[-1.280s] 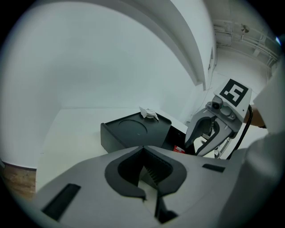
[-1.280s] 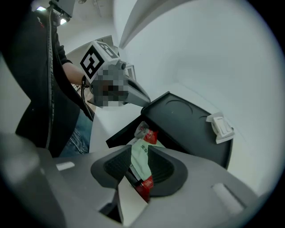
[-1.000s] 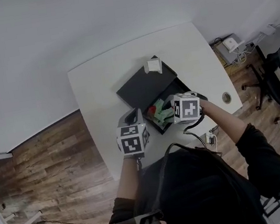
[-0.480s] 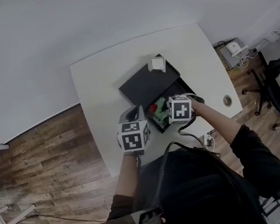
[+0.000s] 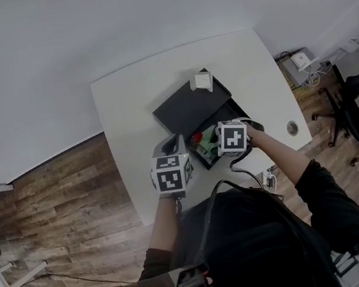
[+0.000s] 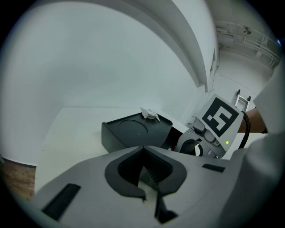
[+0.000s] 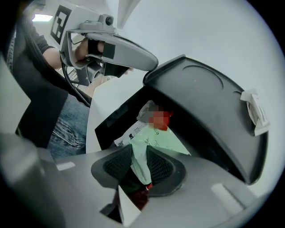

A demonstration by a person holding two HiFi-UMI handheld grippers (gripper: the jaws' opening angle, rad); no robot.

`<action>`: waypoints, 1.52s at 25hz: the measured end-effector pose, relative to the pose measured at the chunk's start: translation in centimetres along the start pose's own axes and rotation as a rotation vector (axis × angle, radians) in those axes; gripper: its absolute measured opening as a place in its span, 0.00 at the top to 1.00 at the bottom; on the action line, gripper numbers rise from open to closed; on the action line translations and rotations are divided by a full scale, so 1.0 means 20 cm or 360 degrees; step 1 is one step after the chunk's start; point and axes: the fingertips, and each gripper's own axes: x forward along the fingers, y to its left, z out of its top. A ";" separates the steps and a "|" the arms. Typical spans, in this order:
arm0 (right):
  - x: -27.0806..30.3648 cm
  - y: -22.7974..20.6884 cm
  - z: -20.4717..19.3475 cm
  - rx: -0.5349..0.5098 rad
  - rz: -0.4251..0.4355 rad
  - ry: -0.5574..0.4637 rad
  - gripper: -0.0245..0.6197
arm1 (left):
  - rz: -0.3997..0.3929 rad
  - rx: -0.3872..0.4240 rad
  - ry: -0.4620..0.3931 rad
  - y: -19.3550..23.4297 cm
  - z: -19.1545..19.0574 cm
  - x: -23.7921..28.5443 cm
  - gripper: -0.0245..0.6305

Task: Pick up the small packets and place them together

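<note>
A white surface (image 5: 126, 107) stood on a wood floor (image 5: 58, 194) beside a pale wall (image 5: 145, 22). The right tool (image 7: 139, 156), its jaws just closing, pinched a green packet (image 7: 153, 140) at the open black box (image 7: 209, 102). The packet's long axis ran straight ahead. The left tool (image 6: 143, 165) was pressed together, empty.

Left tongs (image 6: 147, 178): jaws together, nothing between them. Ahead on the white table (image 6: 71, 129) is a black box (image 6: 129, 133) with a round recess in its top face. A small white packet (image 6: 150, 114) lies on its far corner. Right tongs (image 6: 191, 147) are just right of the box, marker cube (image 6: 221, 118) up top. Wood floor (image 6: 18, 178) shows at lower left.
</note>
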 end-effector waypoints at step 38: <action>-0.53 -0.58 0.47 0.0165 -0.0411 -0.0586 0.86 | 0.0017 -0.0003 -0.0013 0.01 -0.01 -0.01 0.96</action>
